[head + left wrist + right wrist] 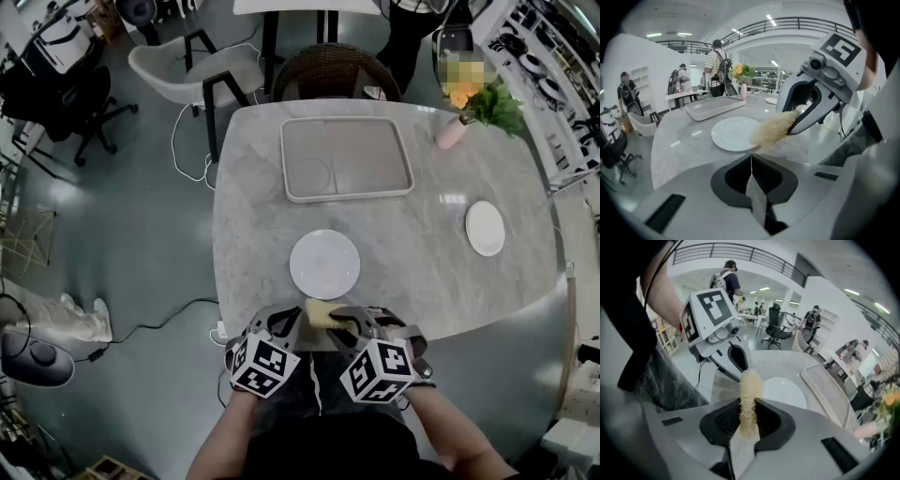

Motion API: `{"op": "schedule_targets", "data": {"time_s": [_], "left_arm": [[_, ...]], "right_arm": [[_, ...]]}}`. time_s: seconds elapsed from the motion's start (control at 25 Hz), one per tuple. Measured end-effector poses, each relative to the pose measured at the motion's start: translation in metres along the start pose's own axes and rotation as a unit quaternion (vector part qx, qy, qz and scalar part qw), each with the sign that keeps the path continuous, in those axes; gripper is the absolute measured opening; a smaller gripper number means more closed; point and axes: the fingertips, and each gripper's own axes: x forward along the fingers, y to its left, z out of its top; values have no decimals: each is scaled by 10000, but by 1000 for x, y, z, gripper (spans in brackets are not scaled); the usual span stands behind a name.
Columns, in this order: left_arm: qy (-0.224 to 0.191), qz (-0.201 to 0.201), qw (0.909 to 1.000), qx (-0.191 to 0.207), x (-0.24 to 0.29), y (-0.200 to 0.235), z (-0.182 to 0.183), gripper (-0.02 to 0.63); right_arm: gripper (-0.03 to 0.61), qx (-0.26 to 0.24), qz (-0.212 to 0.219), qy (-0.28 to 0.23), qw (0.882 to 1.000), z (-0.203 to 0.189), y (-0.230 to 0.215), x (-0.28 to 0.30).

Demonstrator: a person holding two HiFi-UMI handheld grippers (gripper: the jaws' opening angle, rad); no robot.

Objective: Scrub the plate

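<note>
The left gripper [289,323] is by the near edge of the table [248,187], its two jaws pressed together with nothing in them. Right next to it, the right gripper [339,323] squeezes a yellow scrubby sponge [319,312]. The white plate [324,264] sits flat just past them, and a small plate [485,228] lies farther right.

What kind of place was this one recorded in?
Probably an open-plan office or lab hall, not a home kitchen. The marble table stands on an open floor with a black office chair nearby, a person with a backpack by some desks, and a mezzanine railing overhead.
</note>
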Motion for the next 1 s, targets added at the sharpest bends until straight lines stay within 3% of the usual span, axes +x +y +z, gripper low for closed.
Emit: {"op": "schedule_targets", "data": {"time_s": [0.12,0.24,0.4,0.52,0.64,0.8,1.0], "left_arm": [[-474,-10,9970,-615,-10,2,10,14],[-897,-7,9890,-1176,-23,7,17,14],[-1196,-21,9840,-1323,-37,6,20,14],[-1273,-50,9840,-1250,-49,-1,16,14],[-1456,-62,9764,-1595,-64,-4,13,14],[-1855,50,9594,-2124,-83,3,23,14],[-2022,332,9551,-2141,-96,-6,25,14]], "right_arm": [[79,905,-206,-430,9948,6,-1,-12],[78,1688,-383,-789,9817,11,2,-23],[78,2262,-438,-1086,9670,14,17,-29],[78,2479,-462,-1245,9596,19,32,-32],[78,2531,-502,-1387,9561,27,44,-37],[78,2415,-477,-1527,9571,35,51,-42],[78,2112,-304,-1654,9629,41,64,-51]]}}
